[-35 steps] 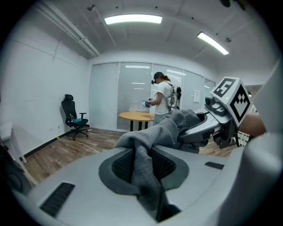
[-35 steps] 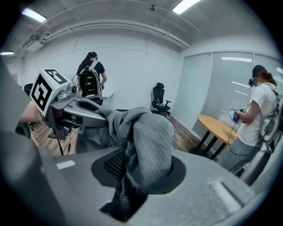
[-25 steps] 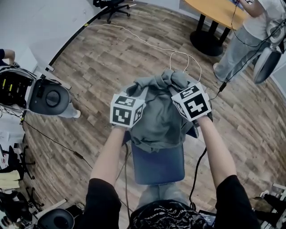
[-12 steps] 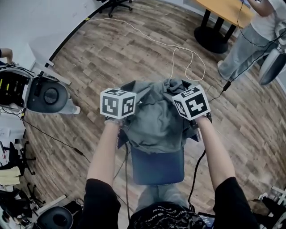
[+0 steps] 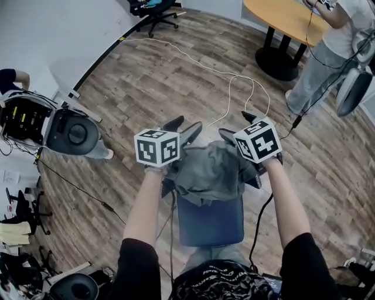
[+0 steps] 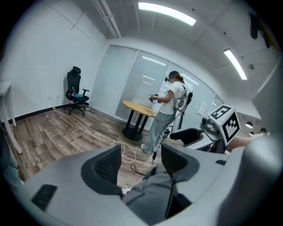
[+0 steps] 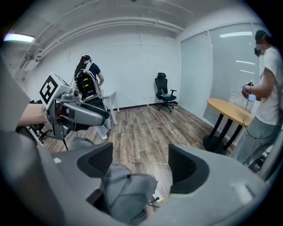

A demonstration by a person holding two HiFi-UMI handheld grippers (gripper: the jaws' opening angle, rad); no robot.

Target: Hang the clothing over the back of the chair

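Observation:
A grey garment lies bunched over the back of a blue chair right below me. My left gripper hovers over the garment's left edge and my right gripper over its right edge. Both sets of jaws have just been opening and now stand wide apart, with no cloth pinched between the pads. In the left gripper view the garment sags below the left gripper. The right gripper view shows the garment as a fold under the right gripper.
A person stands by a round wooden table at the upper right. A white cable loops over the wood floor beyond the chair. A wheeled device sits at the left. A black office chair stands far off.
Both grippers have let go of the garment and opened. The cloth, earlier held up in a bunch between them, has dropped lower onto the chair back.

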